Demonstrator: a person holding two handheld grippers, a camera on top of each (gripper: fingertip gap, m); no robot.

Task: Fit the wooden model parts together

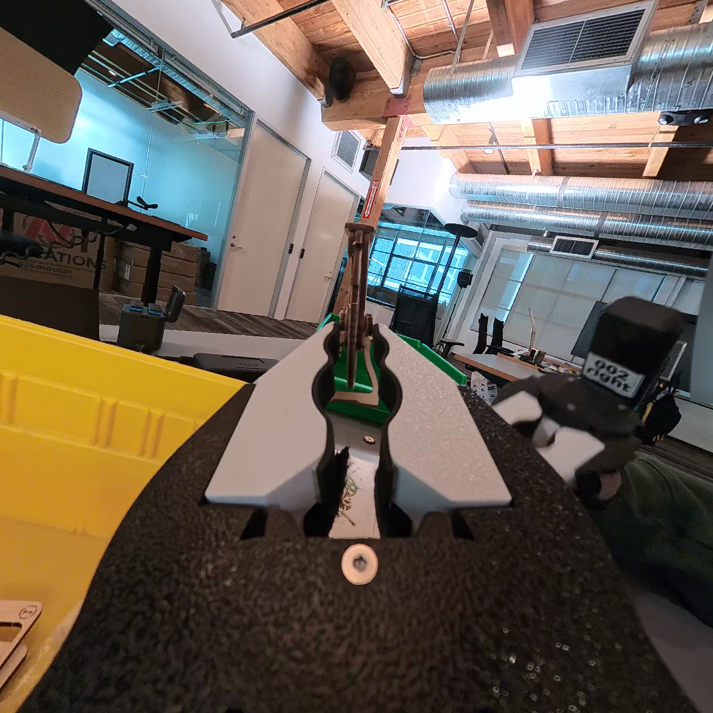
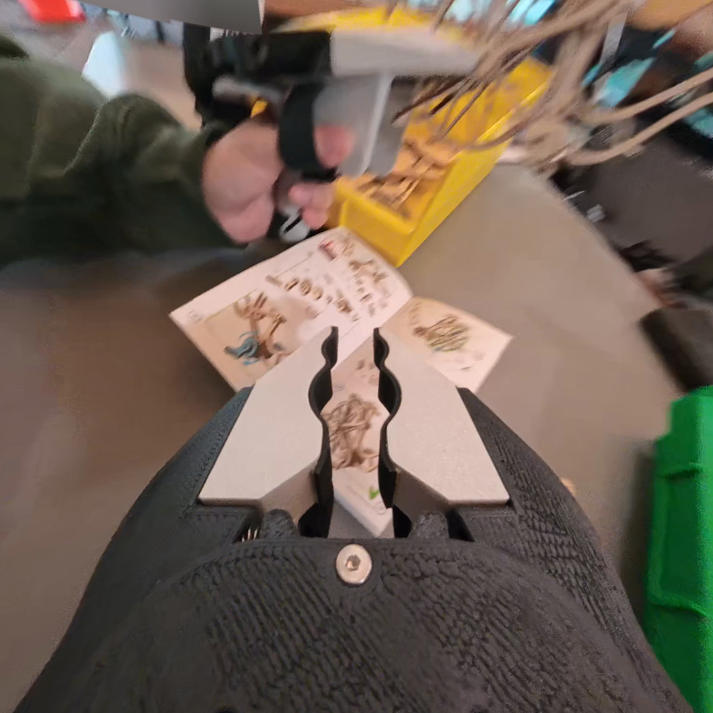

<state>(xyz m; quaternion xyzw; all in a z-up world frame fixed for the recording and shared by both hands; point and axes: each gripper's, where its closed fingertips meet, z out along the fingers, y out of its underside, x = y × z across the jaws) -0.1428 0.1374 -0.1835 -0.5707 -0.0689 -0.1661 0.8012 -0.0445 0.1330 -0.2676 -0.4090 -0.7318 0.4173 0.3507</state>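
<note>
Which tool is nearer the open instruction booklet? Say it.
Right. The right tool hangs empty directly over the booklet; the left tool, gripping the wooden model, is raised beyond its far edge.

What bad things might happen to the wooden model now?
1. The left gripper pinches only the bottom of the tall wooden model; most of it stands free above, so it may twist or slip.
2. The right gripper is open and empty over the instruction booklet, so nothing steadies the model's top.
3. A tiny wooden gear lies loose on the table below; it may get knocked away and lost.
</note>
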